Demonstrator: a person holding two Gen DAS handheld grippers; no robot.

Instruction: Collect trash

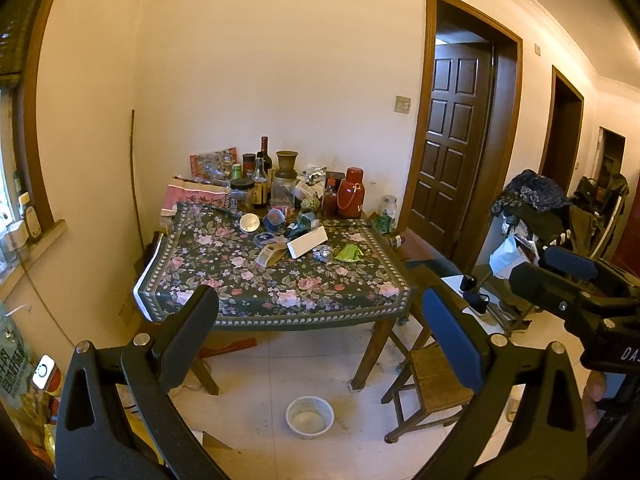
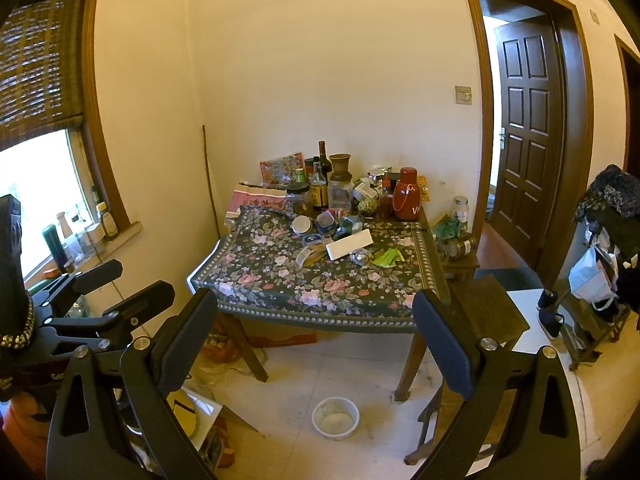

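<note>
A table with a floral cloth [image 1: 248, 284] [image 2: 280, 284] stands against the far wall. On it lie loose scraps: a green wrapper [image 1: 349, 253] [image 2: 387, 257], a crumpled foil ball [image 1: 322, 254] [image 2: 359, 258], a white flat box [image 1: 307, 242] [image 2: 349, 246] and a brown paper packet [image 1: 271, 255] [image 2: 310, 257]. My left gripper [image 1: 320, 320] is open and empty, well short of the table. My right gripper [image 2: 316, 320] is open and empty too. Each gripper shows at the edge of the other's view, the right one [image 1: 576, 280] and the left one [image 2: 104, 284].
Bottles, jars and a red thermos [image 1: 350, 198] [image 2: 407, 194] crowd the table's back. A white bowl [image 1: 309, 417] [image 2: 335, 417] sits on the floor in front. A wooden stool [image 1: 432, 380] stands right of the table. Doors and a cluttered rack [image 2: 600, 248] are at right, a windowsill [image 2: 88, 240] at left.
</note>
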